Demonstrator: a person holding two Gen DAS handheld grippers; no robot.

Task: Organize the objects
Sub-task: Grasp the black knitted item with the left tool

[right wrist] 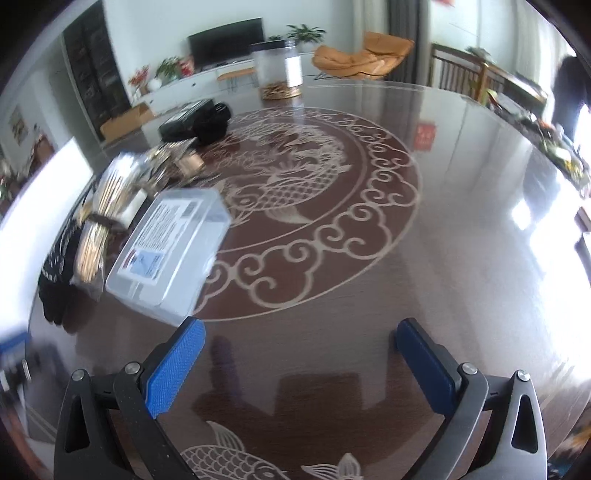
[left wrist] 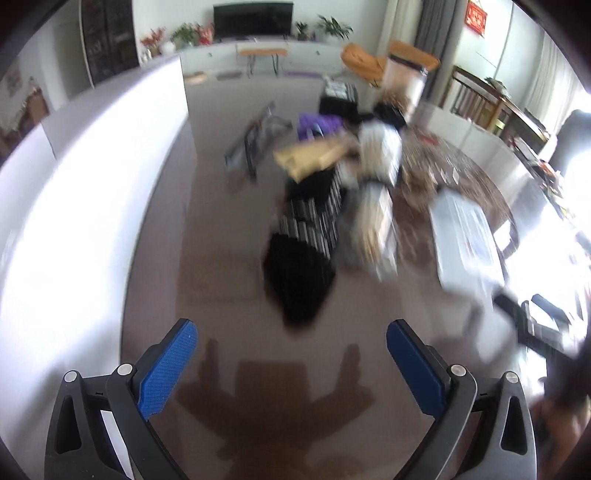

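Approach stage, nothing picked yet. Left gripper (left wrist: 291, 350) wide and empty, facing a blurred pile led by a black cloth (left wrist: 299, 280). Right gripper (right wrist: 301, 350) wide, empty, clear plastic box (right wrist: 170, 254) just ahead-left on the round table (right wrist: 461, 229). Next: choose one item and close in.

Home living room shown: television (right wrist: 226, 40) on long low white cabinet (right wrist: 207, 83), potted plants (right wrist: 306, 33), orange lounge chair (right wrist: 364, 57), round dining table (right wrist: 461, 258) patterned with fish
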